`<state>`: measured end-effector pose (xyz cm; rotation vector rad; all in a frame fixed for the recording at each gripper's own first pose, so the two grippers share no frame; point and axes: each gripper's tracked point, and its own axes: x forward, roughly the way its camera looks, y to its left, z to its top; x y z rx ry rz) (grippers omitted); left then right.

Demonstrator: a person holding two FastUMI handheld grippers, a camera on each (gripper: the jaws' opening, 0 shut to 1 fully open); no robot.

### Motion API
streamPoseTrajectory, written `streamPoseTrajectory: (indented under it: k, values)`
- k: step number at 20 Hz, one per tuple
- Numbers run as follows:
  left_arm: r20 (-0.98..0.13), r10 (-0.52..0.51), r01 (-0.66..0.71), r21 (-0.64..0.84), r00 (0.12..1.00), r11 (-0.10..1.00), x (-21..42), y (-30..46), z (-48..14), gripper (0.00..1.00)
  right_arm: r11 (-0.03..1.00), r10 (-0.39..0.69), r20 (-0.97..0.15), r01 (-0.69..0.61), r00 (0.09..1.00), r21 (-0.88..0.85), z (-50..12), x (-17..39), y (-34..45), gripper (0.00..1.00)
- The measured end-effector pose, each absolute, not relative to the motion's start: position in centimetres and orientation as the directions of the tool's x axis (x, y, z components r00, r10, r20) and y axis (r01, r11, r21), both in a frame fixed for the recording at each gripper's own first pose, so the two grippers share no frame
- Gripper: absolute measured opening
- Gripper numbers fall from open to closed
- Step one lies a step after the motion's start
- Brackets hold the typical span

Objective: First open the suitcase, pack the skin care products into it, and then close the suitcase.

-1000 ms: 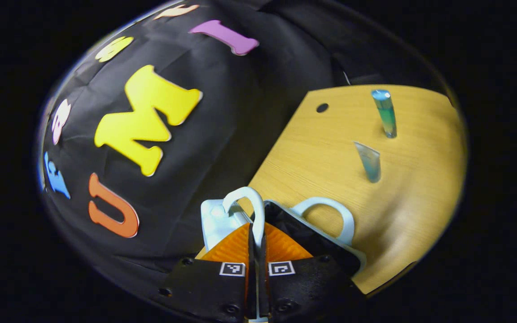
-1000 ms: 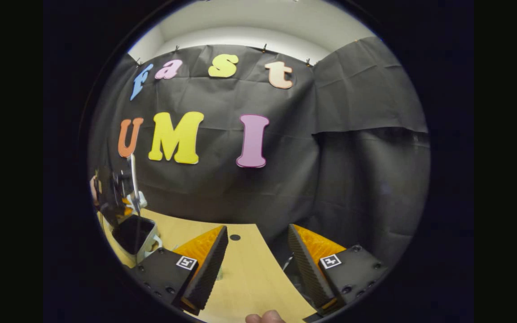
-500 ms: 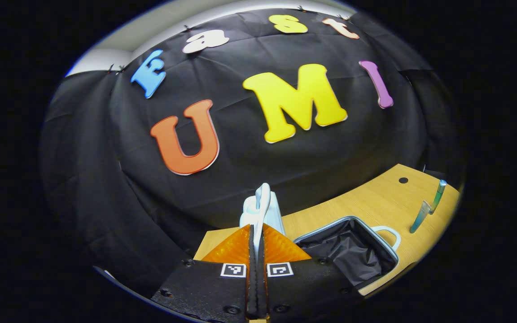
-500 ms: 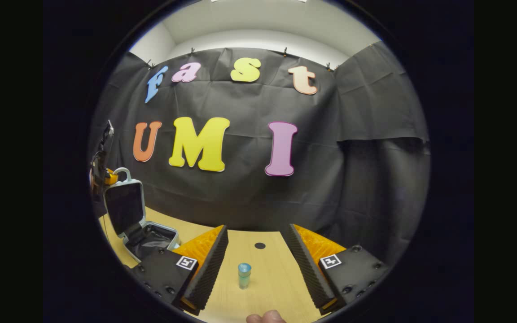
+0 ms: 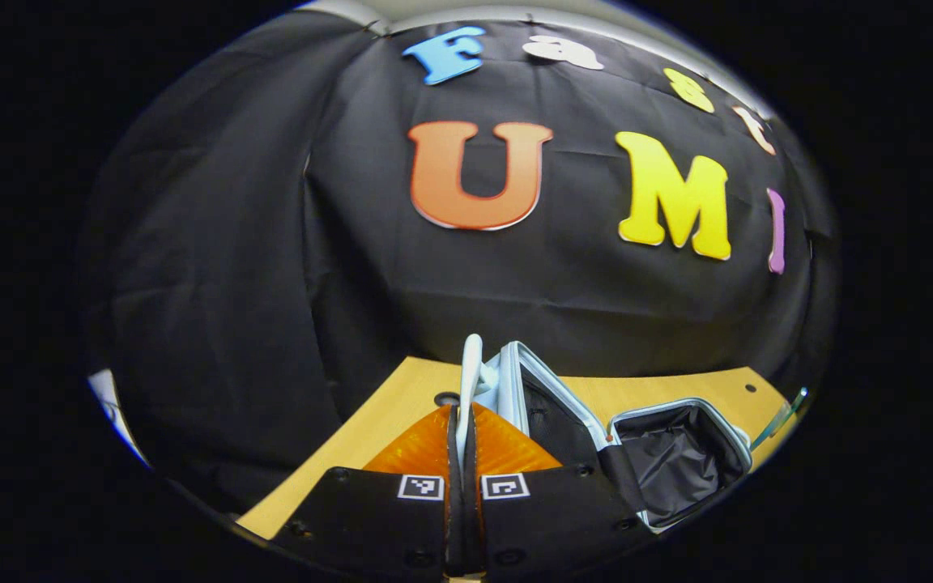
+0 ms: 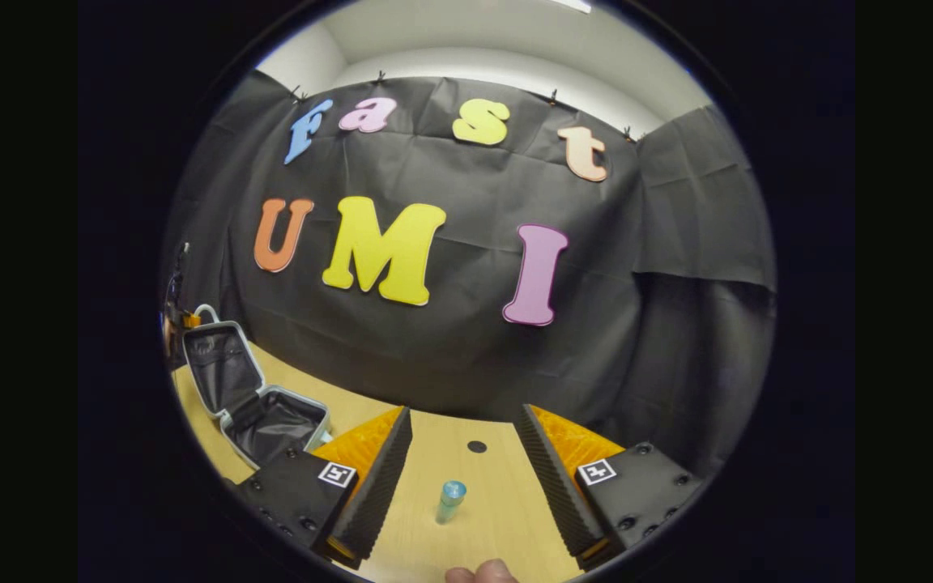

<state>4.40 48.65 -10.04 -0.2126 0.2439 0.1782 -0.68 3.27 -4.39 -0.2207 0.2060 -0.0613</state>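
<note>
Suitcase (image 6: 260, 401), 9 o'clock on desk (image 6: 483, 502): lid handle (image 5: 470, 380) pinched by left gripper (image 5: 462, 453), propping it open. Right gripper (image 6: 462, 478): wide apart, empty, bracketing tube (image 6: 450, 500).

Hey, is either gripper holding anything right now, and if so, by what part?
The left gripper is shut on the suitcase lid's handle, holding the lid up. The right gripper is open, holding nothing.
</note>
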Motion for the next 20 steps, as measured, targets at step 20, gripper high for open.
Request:
streamPoseTrajectory:
  k: [20]
  values:
    - [-0.414,0.079,-0.270,-0.425,0.907,0.864,2.7,53.4,-23.9,0.38,0.952,-0.213,-0.268,0.138,0.940,-0.272,-5.5,3.0,-0.6,0.83]
